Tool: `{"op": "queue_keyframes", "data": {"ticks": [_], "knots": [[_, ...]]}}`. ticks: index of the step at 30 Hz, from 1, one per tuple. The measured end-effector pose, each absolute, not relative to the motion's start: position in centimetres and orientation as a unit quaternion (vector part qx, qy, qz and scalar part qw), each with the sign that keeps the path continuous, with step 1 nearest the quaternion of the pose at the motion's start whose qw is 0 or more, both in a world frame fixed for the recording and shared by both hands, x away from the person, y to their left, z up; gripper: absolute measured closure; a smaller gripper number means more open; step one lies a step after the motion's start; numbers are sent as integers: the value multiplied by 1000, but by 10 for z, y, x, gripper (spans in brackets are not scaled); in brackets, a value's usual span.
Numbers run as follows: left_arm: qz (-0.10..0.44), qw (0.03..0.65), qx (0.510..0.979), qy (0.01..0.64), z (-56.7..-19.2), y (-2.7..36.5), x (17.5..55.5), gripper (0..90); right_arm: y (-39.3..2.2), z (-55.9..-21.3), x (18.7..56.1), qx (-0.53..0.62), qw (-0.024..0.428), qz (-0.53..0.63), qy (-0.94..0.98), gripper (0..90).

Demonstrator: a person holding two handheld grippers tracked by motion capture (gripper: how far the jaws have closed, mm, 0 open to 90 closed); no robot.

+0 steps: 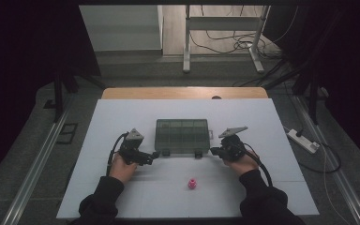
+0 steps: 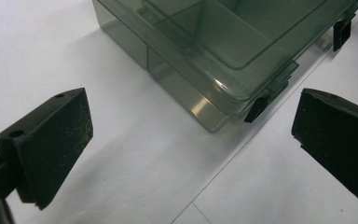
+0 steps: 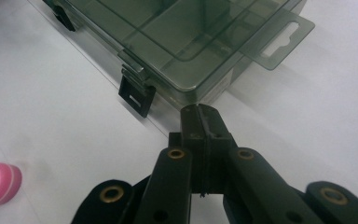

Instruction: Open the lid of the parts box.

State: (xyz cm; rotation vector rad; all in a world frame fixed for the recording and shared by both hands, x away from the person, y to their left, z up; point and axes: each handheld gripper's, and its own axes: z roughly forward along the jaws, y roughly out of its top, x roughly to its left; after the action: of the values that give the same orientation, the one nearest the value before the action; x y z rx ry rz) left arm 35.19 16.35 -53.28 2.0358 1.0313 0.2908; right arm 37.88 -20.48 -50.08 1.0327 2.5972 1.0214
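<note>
Two tools at a white surface (image 1: 122, 197), one in each hand. Left tool (image 1: 151, 157) at the near left corner of a see-through grey box (image 1: 182, 135). Jaws wide apart there, with nothing between them, just white surface. In the left gripper view, box corner (image 2: 214, 100) a little way beyond the two black pads (image 2: 60, 140), not touching them. Small black clip (image 2: 256, 109) on the box front, close to that corner.

Right tool (image 1: 214, 151) at the near right corner of the same box. Jaws pressed tight together, holding nothing. In the right gripper view, closed tip (image 3: 200, 119) just in front of the box corner, very near it; hard to tell if touching. Another black clip (image 3: 136, 95) hanging down on the box front, left of the tip. Flat hanging tab (image 3: 279, 39) sticking out from the box end.

Box in the middle of the surface, lid down, little sections inside. Small pink thing (image 1: 192, 183) alone on the surface, nearer the person than the box, well apart from both tools. Wooden edge (image 1: 183, 92) behind the white sheet.
</note>
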Motion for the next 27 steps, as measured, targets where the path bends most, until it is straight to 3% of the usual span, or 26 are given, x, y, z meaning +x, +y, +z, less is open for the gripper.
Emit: {"op": "queue_keyframes", "data": {"ticks": [27], "knots": [[72,431,793,424,-515,176,351,5,-208,-487,378,340,98,386,852,893]]}}
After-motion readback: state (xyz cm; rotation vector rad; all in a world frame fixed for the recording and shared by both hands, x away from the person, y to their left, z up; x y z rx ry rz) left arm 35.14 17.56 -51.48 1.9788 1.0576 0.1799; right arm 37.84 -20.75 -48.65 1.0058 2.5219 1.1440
